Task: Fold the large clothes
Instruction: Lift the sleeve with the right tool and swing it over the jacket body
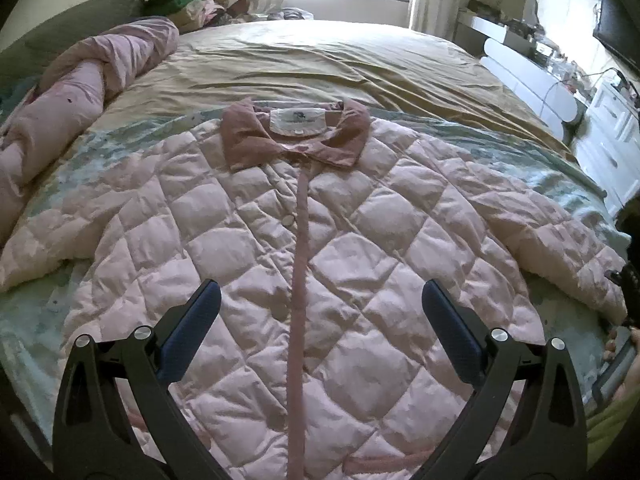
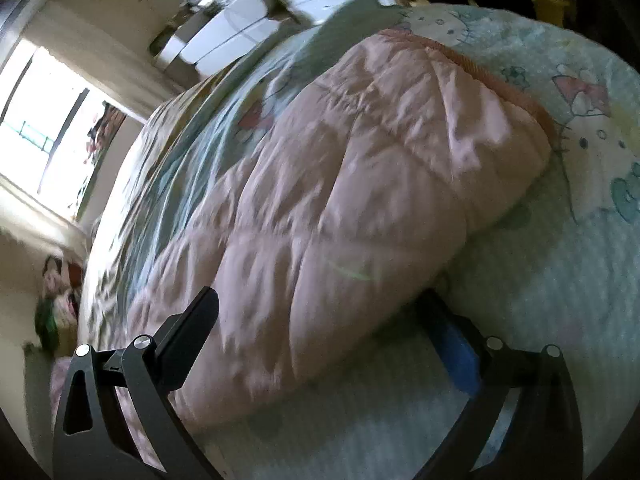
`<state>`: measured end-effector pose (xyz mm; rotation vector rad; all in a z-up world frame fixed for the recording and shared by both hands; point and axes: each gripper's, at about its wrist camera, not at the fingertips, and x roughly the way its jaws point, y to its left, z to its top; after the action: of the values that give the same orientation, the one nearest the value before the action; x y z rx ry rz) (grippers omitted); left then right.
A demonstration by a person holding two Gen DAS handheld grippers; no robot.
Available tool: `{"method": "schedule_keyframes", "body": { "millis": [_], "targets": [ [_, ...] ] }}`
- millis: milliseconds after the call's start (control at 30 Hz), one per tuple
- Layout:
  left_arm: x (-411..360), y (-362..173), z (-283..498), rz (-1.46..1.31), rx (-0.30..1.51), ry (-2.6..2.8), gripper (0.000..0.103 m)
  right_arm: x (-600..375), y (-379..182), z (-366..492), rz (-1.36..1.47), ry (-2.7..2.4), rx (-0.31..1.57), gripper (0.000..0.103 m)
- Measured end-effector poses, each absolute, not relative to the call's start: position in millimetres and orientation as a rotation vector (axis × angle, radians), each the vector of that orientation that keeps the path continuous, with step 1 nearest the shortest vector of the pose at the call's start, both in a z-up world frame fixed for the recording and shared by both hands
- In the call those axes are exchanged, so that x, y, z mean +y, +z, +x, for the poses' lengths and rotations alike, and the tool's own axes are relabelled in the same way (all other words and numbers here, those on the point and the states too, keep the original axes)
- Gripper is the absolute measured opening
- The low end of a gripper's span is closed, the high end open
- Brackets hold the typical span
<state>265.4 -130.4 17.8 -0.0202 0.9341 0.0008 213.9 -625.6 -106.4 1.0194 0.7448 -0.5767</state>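
A pink quilted jacket (image 1: 340, 232) lies flat and front up on the bed, its darker pink collar (image 1: 296, 136) at the far end and both sleeves spread out. My left gripper (image 1: 320, 292) hovers open over the lower front, its fingers on either side of the button placket. In the right wrist view, which is blurred, my right gripper (image 2: 320, 300) is open around the jacket's right sleeve (image 2: 360, 184). One finger sits over the sleeve and the other lies low against the blanket. The sleeve's trimmed cuff (image 2: 504, 84) points away.
The jacket rests on a teal cartoon-print blanket (image 1: 100, 168) over a yellow sheet (image 1: 320, 60). A rolled pink quilt (image 1: 80, 92) lies along the left side, with a clothes pile (image 1: 200, 0) behind it. White cabinets (image 1: 612, 132) stand right of the bed. A person's hand (image 1: 624, 364) shows at the right edge.
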Motion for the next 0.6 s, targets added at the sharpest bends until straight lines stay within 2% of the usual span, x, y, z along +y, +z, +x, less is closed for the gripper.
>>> {"method": "schedule_keyframes", "body": {
  "millis": [133, 167, 233, 267, 400, 600],
  "targets": [
    [-130.2, 28.2, 268.4, -0.03, 0.912, 0.015, 0.094, -644.0, -106.3, 218.7, 1.076, -0.598, 0.672, 0.099],
    [-129.6, 29.7, 268.6, -0.029, 0.91, 0.019, 0.094, -647.4, -107.5, 218.5, 1.092, -0.599, 0.659, 0.094],
    [-127.5, 33.2, 268.2, -0.028, 0.907, 0.024, 0.094, -653.5, -105.3, 219.4, 1.087, -0.606, 0.627, 0.063],
    [-125.4, 35.5, 268.1, -0.027, 0.906, 0.026, 0.094, -655.9, -103.4, 220.1, 1.072, -0.608, 0.616, 0.039],
    [-116.3, 43.4, 270.7, -0.039, 0.907, 0.025, 0.094, -655.4, -81.7, 230.1, 1.013, -0.504, 0.562, 0.023],
    [-93.1, 55.5, 277.3, -0.093, 0.899, 0.027, 0.094, -621.5, -1.5, 244.8, 0.825, -0.336, 0.46, 0.017]
  ]
}}
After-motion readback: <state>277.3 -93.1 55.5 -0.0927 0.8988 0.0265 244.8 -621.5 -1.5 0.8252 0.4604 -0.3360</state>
